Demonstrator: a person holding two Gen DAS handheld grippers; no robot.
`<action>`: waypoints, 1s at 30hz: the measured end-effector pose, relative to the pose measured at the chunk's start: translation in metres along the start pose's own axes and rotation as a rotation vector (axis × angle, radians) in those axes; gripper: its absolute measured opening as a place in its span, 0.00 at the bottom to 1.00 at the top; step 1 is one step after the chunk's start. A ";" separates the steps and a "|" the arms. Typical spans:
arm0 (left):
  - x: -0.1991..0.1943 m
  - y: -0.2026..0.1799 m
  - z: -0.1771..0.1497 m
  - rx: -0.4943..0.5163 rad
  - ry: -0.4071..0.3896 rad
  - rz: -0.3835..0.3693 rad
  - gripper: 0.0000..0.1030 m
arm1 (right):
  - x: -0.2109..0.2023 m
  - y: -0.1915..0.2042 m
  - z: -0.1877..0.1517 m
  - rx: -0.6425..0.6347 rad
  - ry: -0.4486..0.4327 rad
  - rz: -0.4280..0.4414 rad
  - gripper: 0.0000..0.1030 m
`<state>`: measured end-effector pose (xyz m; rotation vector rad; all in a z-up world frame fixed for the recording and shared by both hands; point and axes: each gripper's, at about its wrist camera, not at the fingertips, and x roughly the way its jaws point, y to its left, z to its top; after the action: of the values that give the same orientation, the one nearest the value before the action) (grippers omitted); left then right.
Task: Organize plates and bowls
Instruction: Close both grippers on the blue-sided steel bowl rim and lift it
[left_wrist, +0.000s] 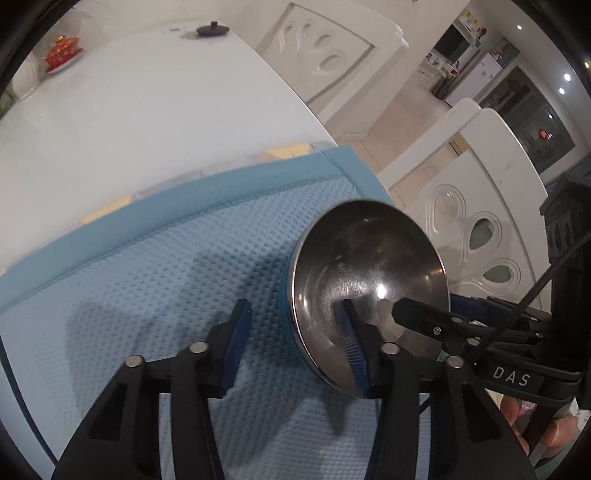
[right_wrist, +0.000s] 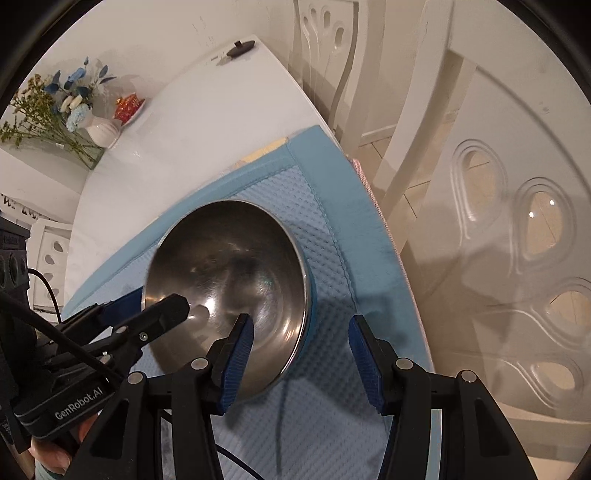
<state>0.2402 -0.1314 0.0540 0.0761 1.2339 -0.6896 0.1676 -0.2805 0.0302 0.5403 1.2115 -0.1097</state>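
Observation:
A steel bowl (left_wrist: 369, 251) with a blue outside stands on a light blue mat (left_wrist: 147, 277). My left gripper (left_wrist: 294, 302) straddles its rim: one pad is inside the bowl and the other is outside over the mat, with gaps on both sides, so it is open. In the right wrist view the same bowl (right_wrist: 229, 251) has my right gripper (right_wrist: 300, 318) straddling the opposite rim, also open with its pads clear of the metal. Each gripper shows in the other's view: the right gripper (left_wrist: 432, 304) and the left gripper (right_wrist: 147, 306), each with one finger dipping into the bowl.
The mat (right_wrist: 325, 424) lies at the edge of a white table (right_wrist: 192, 122). At the table's far side are a flower vase (right_wrist: 101, 131), a red dish (right_wrist: 127, 105) and a black knob (right_wrist: 240, 48). White chairs (right_wrist: 498, 221) stand close beside the table edge.

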 end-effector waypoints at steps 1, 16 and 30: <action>0.003 0.001 -0.001 0.001 0.008 -0.005 0.34 | 0.001 -0.001 0.000 0.001 -0.002 0.002 0.50; 0.003 -0.006 -0.003 0.029 -0.002 -0.004 0.20 | 0.015 0.009 -0.002 -0.052 0.011 -0.026 0.18; -0.085 -0.031 -0.027 0.027 -0.130 0.056 0.20 | -0.053 0.032 -0.020 -0.065 -0.008 0.055 0.18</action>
<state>0.1880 -0.1077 0.1290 0.0864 1.0942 -0.6528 0.1425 -0.2546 0.0841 0.5155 1.1876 -0.0259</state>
